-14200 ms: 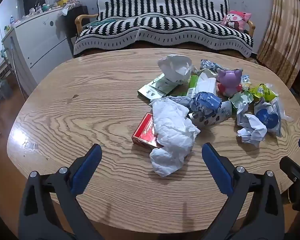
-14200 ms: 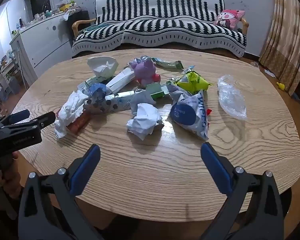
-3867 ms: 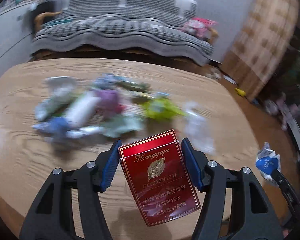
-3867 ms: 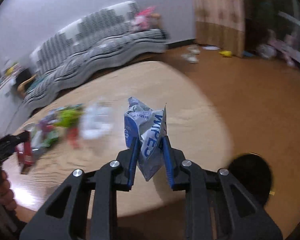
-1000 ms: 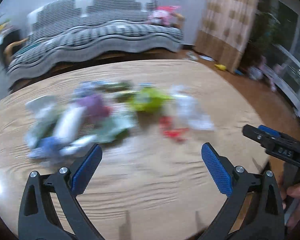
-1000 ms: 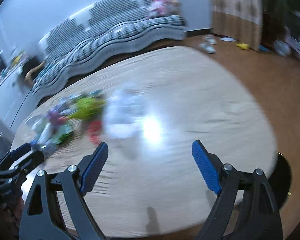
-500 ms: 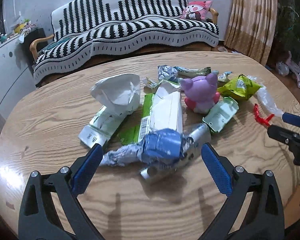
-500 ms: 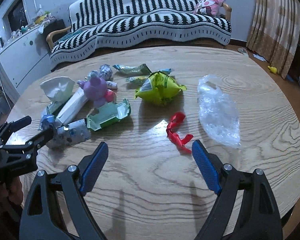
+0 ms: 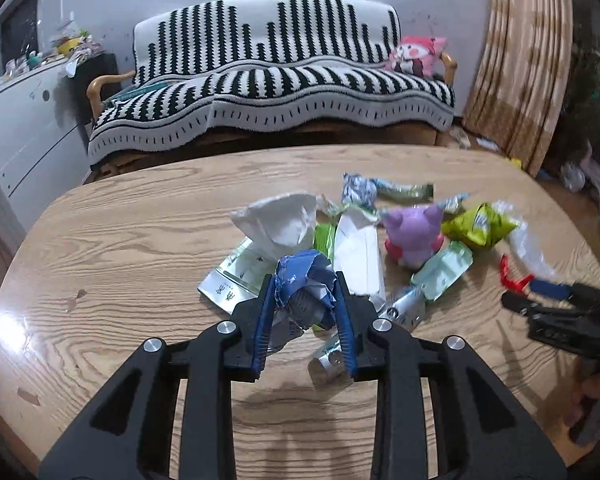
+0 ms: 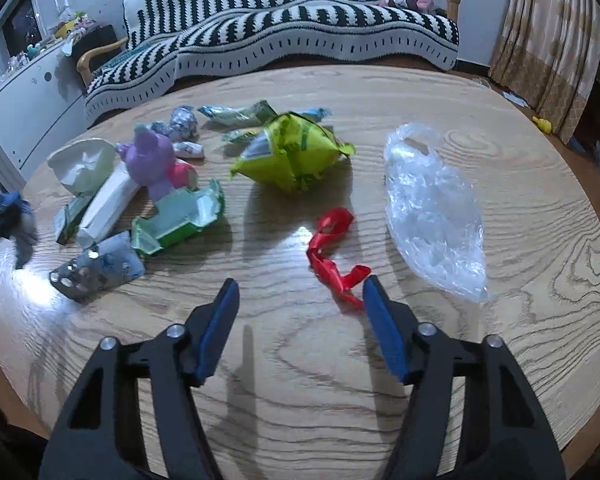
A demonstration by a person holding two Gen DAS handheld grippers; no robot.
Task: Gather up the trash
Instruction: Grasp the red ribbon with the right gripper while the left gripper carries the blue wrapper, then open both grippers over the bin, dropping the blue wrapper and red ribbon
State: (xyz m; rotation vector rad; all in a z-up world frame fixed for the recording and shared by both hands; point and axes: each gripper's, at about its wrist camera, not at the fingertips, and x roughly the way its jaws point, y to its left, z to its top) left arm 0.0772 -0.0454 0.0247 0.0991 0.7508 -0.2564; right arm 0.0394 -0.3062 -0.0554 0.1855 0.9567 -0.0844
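Left claw (image 9: 305, 316): its jaws are closing on the blue wad (image 9: 306, 280). The pads already press on both sides of it, so the wad is grasped.
Blue wad: it sits at the middle of the left view, at the near edge of the trash pile on the table (image 9: 140, 240).
Slip risk: the wad is crumpled and soft. I think it could squish and slide out when it is lifted.
Drag risk: a silver wrapper (image 9: 404, 308) lies right by the wad, at 4 o'clock from it. It may be joined to the wad or snagged on it, I cannot tell. If so, it could come up too and then drop on the floor.
Right claw (image 10: 300, 312): its jaws are closing but still apart, with nothing gripped.
Red ribbon (image 10: 334, 252): it lies at 1 o'clock from the right claw. Its near end is just beside the right pad and mostly outside the gap.
Miss risk: if the claw shuts here, I think it may pinch only the tip or just bare table.
Toy risk: the purple toy (image 10: 152, 160) sits at 10 o'clock in the right view, in the pile. It may not be trash, so a grab there could take it by mistake.
Bag (image 10: 432, 208): thin and clear, at 2 o'clock. It could slip away when pushed.
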